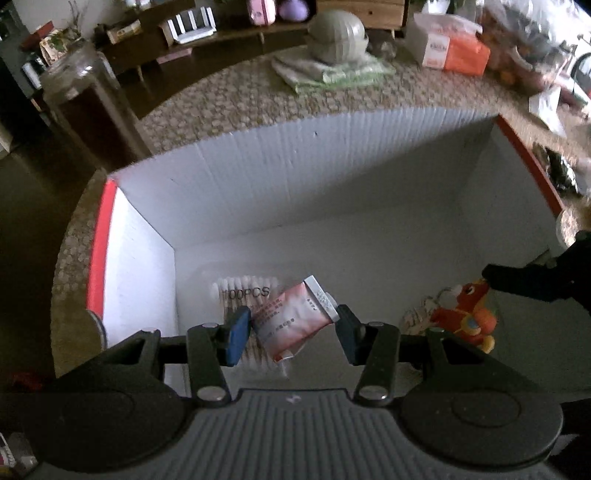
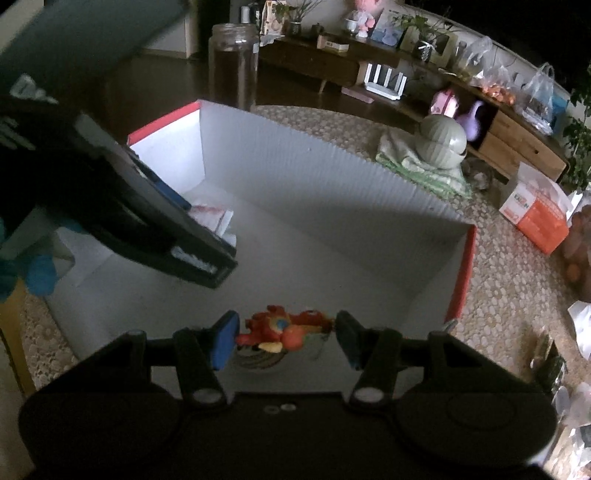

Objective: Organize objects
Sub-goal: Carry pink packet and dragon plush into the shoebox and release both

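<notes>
A white box with red outer sides [image 1: 332, 177] stands on the beige mat; it also shows in the right wrist view [image 2: 332, 192]. My left gripper [image 1: 293, 330] is open above a pink-and-white packet [image 1: 291, 321], which lies on a bag of cotton swabs [image 1: 243, 291] at the box's left. My right gripper [image 2: 286, 338] is open above a red and orange plush toy [image 2: 284, 328] that lies on a striped item at the box's right; the toy also shows in the left wrist view [image 1: 465, 314]. Neither gripper touches its object.
On the mat behind the box are a grey-green lidded pot [image 1: 338, 35] on folded cloths, an orange-and-white tissue box [image 1: 448, 46] and a tall glass jar [image 1: 79, 92]. Plastic bags [image 2: 576, 325] lie to the right. A low wooden shelf [image 2: 369, 70] runs behind.
</notes>
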A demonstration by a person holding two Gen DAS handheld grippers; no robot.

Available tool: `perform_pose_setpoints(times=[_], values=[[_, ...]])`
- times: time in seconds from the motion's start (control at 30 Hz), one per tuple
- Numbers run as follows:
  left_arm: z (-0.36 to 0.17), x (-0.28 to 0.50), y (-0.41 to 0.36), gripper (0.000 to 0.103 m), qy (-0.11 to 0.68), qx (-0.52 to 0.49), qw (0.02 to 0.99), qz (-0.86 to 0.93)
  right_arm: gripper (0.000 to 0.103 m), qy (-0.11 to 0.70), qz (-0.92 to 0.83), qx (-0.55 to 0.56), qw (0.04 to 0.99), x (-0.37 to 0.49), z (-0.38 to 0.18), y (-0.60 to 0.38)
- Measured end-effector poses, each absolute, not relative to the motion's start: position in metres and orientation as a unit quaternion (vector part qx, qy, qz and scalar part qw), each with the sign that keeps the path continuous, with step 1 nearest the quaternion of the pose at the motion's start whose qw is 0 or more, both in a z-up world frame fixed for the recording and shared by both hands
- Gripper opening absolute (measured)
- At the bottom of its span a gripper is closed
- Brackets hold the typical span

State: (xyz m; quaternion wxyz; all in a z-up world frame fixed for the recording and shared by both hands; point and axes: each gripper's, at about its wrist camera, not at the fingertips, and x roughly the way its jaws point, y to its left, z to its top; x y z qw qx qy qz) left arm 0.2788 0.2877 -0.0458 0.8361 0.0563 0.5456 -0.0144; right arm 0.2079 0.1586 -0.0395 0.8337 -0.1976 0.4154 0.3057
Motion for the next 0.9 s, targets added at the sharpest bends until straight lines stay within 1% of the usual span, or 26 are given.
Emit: perform_pose_setpoints(times=[0.2, 0.27, 0.3, 0.37, 0.43, 0.7, 0.9], values=[[-0.06, 0.281, 0.286, 0.051, 0.566, 0.059, 0.822, -0.009, 0.057, 0.416, 0.313, -0.19, 0.833, 0.206, -0.037, 0.156], [-0.062, 0.279, 0.285, 0.059, 0.564, 0.06, 0.823, -0.013, 0.058, 0.415, 0.317, -0.186, 0.832, 0.205, -0.035, 0.154], [-0.062, 0.278, 0.285, 0.062, 0.561, 0.058, 0.826, -0.013, 0.06, 0.414, 0.318, -0.186, 0.833, 0.204, -0.035, 0.154], [-0.06, 0.276, 0.286, 0.072, 0.556, 0.048, 0.83, -0.014, 0.064, 0.408, 0.317, -0.186, 0.836, 0.201, -0.033, 0.152], [-0.057, 0.274, 0.288, 0.076, 0.551, 0.04, 0.833, -0.013, 0.065, 0.402, 0.32, -0.184, 0.838, 0.198, -0.03, 0.149], [-0.029, 0.258, 0.294, 0.076, 0.514, 0.011, 0.858, 0.004, 0.065, 0.387, 0.323, -0.165, 0.848, 0.187, -0.01, 0.132], [-0.002, 0.239, 0.279, 0.076, 0.477, 0.03, 0.878, 0.012, 0.065, 0.372, 0.326, -0.142, 0.858, 0.174, 0.011, 0.113]])
